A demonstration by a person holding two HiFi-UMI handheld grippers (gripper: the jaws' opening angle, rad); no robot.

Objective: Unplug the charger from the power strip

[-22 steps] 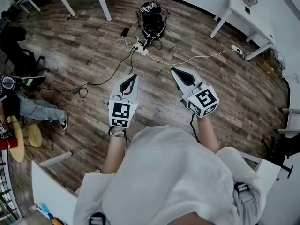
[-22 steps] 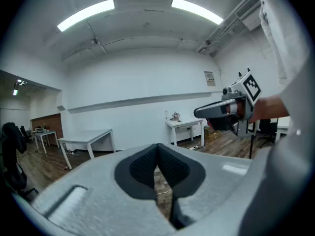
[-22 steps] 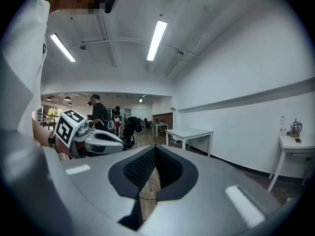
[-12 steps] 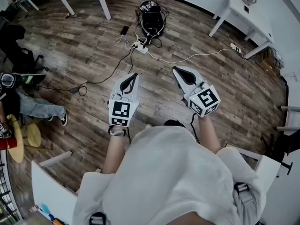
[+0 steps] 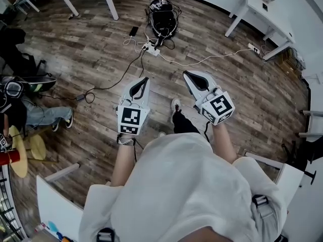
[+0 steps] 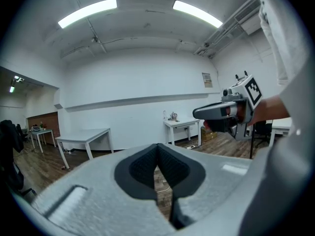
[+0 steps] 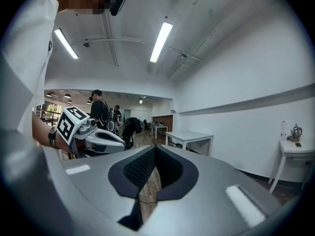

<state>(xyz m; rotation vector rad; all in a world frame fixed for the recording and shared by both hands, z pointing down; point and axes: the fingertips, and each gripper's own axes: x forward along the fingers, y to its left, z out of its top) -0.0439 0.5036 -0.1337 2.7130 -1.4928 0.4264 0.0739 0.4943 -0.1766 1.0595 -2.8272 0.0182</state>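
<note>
1. Head view: the left gripper (image 5: 144, 80) and right gripper (image 5: 187, 75) are held level. A shoe (image 5: 175, 106) has newly stepped in between them. The power strip (image 5: 151, 51) lies far ahead on the floor, and the charger is too small to pick out.
2. Left gripper view: the pads (image 6: 145, 168) are pressed together on nothing.
3. Right gripper view: the jaws are likewise together and empty.

The floor (image 5: 86, 49) is dark, grainy wood planking. The left gripper (image 5: 145, 80) and right gripper (image 5: 185, 75) have matt grey plastic shells with black, finely textured pads (image 6: 141, 168).

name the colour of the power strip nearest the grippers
White; the power strip shows best in the head view.
</note>
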